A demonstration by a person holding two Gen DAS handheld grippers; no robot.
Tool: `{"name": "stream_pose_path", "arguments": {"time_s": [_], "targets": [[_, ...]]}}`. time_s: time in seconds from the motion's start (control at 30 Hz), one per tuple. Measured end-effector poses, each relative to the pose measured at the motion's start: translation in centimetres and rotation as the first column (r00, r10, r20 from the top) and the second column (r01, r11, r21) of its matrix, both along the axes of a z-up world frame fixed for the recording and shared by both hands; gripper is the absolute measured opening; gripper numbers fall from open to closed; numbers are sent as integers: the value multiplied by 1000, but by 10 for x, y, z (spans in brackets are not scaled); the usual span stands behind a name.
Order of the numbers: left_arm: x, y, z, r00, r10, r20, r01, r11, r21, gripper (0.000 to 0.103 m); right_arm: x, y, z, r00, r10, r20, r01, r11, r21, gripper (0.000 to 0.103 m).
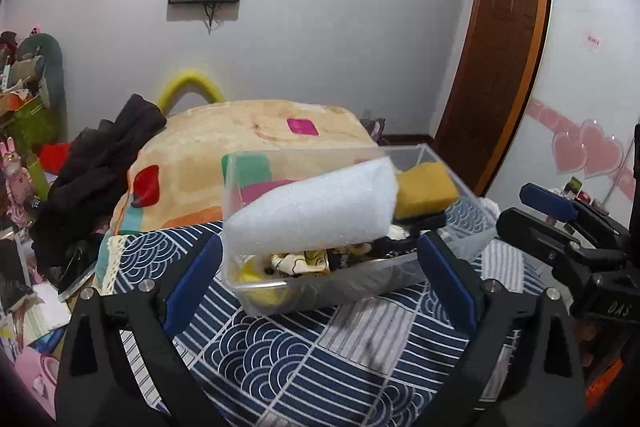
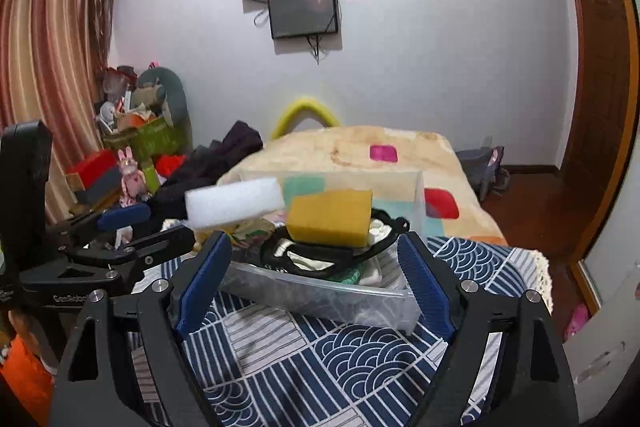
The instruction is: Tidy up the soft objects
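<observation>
The bed (image 1: 256, 131) under its cream blanket with coloured patches fills the middle of both your views, and across the lower half lies a navy and white patterned cloth (image 1: 280, 351). On that cloth, at the centre of each frame, sits the clear plastic box (image 1: 320, 287), already holding soft things. A white foam block (image 1: 312, 211) leans tilted across the box's left side, its upper edge against the far wall, with a yellow sponge (image 1: 426, 189) just beside it toward the right. Beneath them you can see crumpled patterned fabric (image 1: 300, 263) and a black strap-like item (image 2: 320, 259) in the box's bottom. Your left hand-held gripper (image 1: 320, 291) has its blue-padded fingers spread wide on either side of the box's near wall, holding nothing. Your right hand-held gripper (image 2: 316, 287) is likewise spread apart and empty, flanking the box's near edge; it also shows at the right edge of the left view.
</observation>
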State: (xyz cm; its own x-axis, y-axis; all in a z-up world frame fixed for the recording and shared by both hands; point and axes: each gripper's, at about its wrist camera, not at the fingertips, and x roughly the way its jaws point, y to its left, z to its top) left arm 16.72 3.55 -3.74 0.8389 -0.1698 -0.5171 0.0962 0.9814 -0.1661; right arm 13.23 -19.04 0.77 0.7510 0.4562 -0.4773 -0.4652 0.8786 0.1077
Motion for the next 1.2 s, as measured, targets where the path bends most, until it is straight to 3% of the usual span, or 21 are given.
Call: {"name": "stream_pose_path", "arguments": {"time_s": [0.27, 0.43, 0.67, 1.2], "targets": [[-46, -2, 36, 991, 1, 131, -1, 1000, -2, 102, -35, -9, 25, 990, -32, 138, 25, 998, 55, 103], [-70, -4, 51, 981, 6, 194, -5, 1000, -1, 102, -55, -13, 33, 979, -42, 198, 27, 997, 76, 103], [-96, -12, 66, 965, -1, 262, -3, 1000, 14, 103, -69, -11, 34, 975, -41, 217, 20, 995, 98, 103], [-114, -12, 72, 956, 0, 293, -3, 1000, 10, 103, -81, -10, 39, 970, -50, 240, 25, 994, 109, 103]]}}
